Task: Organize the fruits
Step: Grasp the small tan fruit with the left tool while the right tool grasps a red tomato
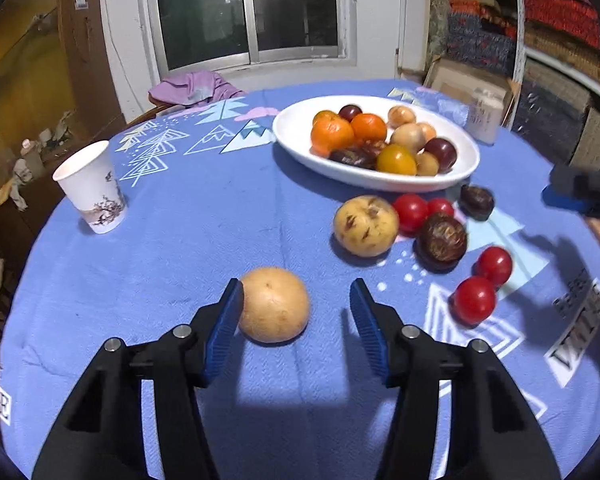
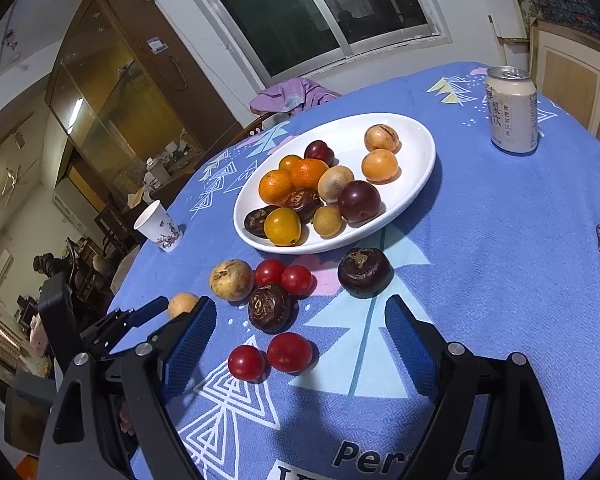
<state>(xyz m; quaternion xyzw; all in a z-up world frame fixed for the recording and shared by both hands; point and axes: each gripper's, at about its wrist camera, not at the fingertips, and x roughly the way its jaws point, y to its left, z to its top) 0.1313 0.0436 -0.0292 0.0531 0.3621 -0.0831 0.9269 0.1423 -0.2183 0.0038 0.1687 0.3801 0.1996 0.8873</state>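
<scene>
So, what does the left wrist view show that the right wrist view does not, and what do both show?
Only the left wrist view: the whole tan fruit between the left gripper's pads, one pad touching, the other apart.

Only the right wrist view: the can standing sharp and upright, and the right gripper's open jaws near two tomatoes.

Both: the plate of fruit, the cup, the blue cloth, the window.
</scene>
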